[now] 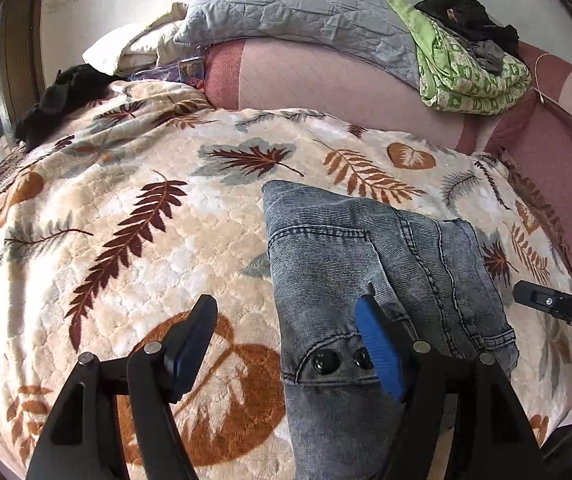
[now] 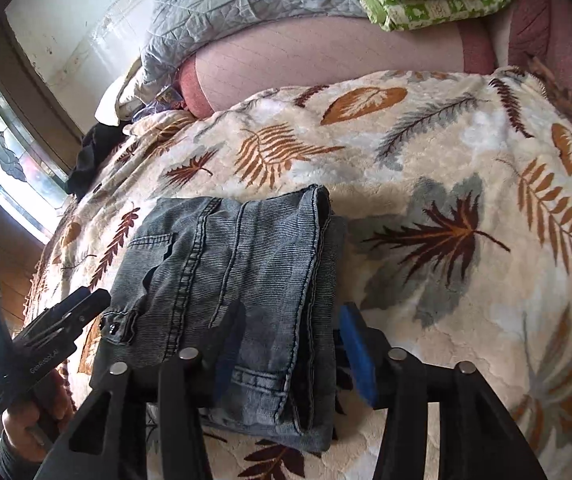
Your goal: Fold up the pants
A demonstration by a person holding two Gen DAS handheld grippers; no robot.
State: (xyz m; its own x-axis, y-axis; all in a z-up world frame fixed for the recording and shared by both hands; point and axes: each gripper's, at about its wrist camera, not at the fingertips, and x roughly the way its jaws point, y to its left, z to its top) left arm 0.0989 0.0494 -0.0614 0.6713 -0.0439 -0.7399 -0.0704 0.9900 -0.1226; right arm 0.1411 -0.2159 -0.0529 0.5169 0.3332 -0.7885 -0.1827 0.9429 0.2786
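Pants (image 1: 366, 272) lying folded on the blanket (image 1: 126, 216) | we are holding left gripper (image 1: 286, 344) and right gripper (image 2: 292, 340) fingers wide apart, gripping nothing | risk: fingers hovering close are snagging an edge, undoing the fold.

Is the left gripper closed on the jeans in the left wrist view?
No, the left gripper is open; the jeans lie folded on the blanket.

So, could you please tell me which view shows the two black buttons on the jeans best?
The left wrist view: the buttons sit close and large, just beside the tool's right pad. In the right wrist view they are tiny, at the jeans' left edge.
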